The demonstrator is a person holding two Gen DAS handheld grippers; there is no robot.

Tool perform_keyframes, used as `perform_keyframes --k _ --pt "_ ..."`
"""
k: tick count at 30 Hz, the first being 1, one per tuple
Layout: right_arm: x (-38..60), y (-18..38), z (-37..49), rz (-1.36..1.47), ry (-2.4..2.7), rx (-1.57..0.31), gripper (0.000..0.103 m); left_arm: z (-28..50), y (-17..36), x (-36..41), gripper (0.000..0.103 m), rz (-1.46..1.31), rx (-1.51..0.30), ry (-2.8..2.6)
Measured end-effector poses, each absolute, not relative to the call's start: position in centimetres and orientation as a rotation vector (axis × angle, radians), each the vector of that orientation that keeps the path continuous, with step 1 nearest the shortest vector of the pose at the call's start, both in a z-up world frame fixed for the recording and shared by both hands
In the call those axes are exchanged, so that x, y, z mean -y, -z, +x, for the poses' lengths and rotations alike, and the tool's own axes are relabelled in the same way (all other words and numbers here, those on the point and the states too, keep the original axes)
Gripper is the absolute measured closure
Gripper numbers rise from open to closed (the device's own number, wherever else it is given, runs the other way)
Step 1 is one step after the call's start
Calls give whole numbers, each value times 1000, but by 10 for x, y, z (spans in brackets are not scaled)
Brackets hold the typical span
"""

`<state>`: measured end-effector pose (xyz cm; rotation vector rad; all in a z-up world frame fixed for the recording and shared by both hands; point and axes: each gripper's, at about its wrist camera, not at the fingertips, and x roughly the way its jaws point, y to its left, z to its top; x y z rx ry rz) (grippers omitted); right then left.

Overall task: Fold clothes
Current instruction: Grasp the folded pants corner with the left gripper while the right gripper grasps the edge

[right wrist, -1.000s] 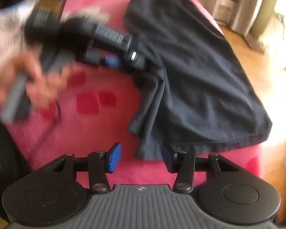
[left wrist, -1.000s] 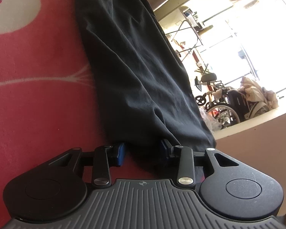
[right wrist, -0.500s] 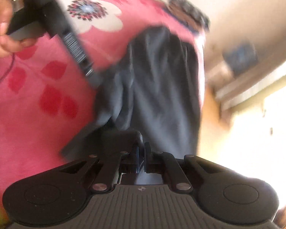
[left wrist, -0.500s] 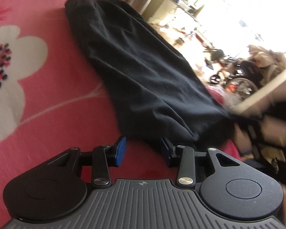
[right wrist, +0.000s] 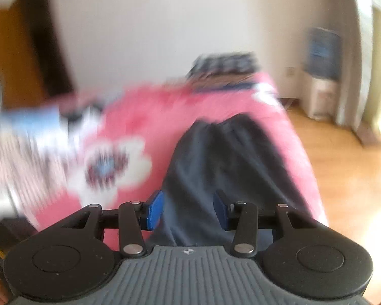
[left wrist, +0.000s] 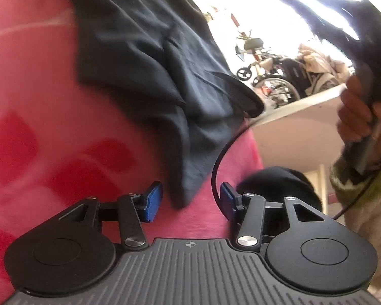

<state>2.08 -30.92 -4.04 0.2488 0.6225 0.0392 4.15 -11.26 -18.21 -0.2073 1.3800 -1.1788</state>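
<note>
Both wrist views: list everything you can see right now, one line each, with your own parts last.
dark garment: one, charcoal black, lying rumpled on the bed, a corner reaching toward the left tongs
bedspread: one, pink with red patches and a white flower, covering the bed
black cable: one, curving over the bed edge by the garment
wheelchair: one, dark, in the bright background
wooden floor: light brown, right of the bed
wall: off-white, behind the bed
person's hand: one, gripping a dark handle, green sleeve below
left tongs: blue pads, opening, garment corner between them, not pressed
right tongs: blue pads, opening, above the garment
</note>
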Motion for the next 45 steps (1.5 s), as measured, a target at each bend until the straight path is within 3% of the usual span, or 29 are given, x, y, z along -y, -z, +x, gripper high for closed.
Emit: perform_keyframes --k 7,15,19,21,24,26,30,38,45 --pt "411 31 -119 611 157 -489 55 30 184 105 52 -287 -1377 1125" --pt "461 116 -129 878 295 -837 57 21 186 116 55 -245 -1368 1008" --pt "460 161 -106 972 290 -1001 66 14 185 122 57 -200 -1367 992" --pt "468 154 -99 973 320 -897 70 15 185 121 58 -194 -1369 987" --pt "478 124 -103 972 284 -597 70 15 185 119 58 -195 -1372 978" --pt "478 115 -109 985 262 -535 69 16 187 118 58 -214 -1374 968" --pt "474 124 -134 962 305 -627 68 15 190 114 59 -240 -1359 962" --pt "492 190 -155 1012 461 -809 68 14 190 109 72 -257 -1348 920" --pt "465 188 -136 821 333 -871 68 11 188 106 73 -240 -1332 920"
